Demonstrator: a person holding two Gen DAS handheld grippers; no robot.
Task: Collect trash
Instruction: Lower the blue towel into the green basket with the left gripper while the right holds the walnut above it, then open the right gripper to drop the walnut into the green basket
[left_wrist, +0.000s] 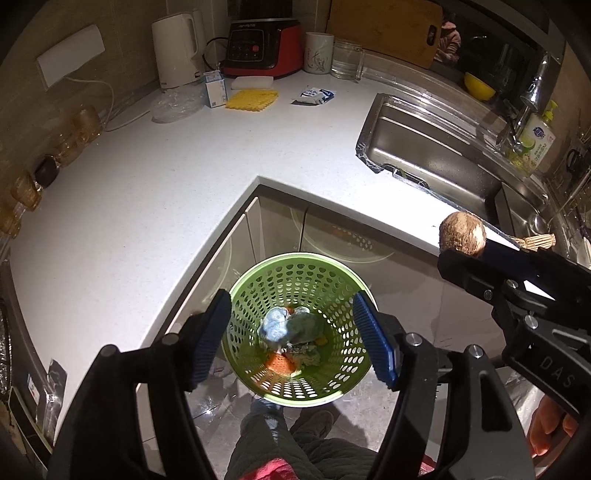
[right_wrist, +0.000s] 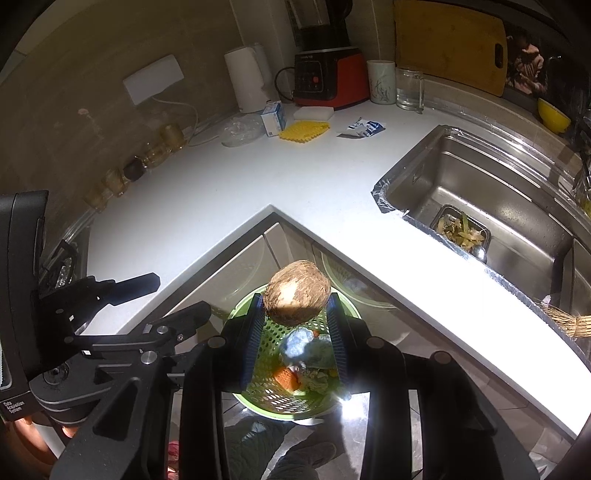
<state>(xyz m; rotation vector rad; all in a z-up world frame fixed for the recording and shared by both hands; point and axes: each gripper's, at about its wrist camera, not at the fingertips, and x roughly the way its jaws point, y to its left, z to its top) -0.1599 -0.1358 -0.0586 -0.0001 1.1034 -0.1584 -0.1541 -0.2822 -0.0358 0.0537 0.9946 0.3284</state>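
Observation:
A green perforated basket stands on the floor in the inside corner of the white counter. In it lie a crumpled blue-white wad and orange scraps. Straight above the basket hangs my left gripper, open, with nothing between its blue pads. My right gripper is shut on a brown, hairy round root, held over the basket's far rim.
On the back counter lie a blue-white wrapper, a small carton, a clear plastic bag and a yellow mat. Kettle, blender and cups stand behind. The steel sink at right holds a strainer of peels. A person's legs are below.

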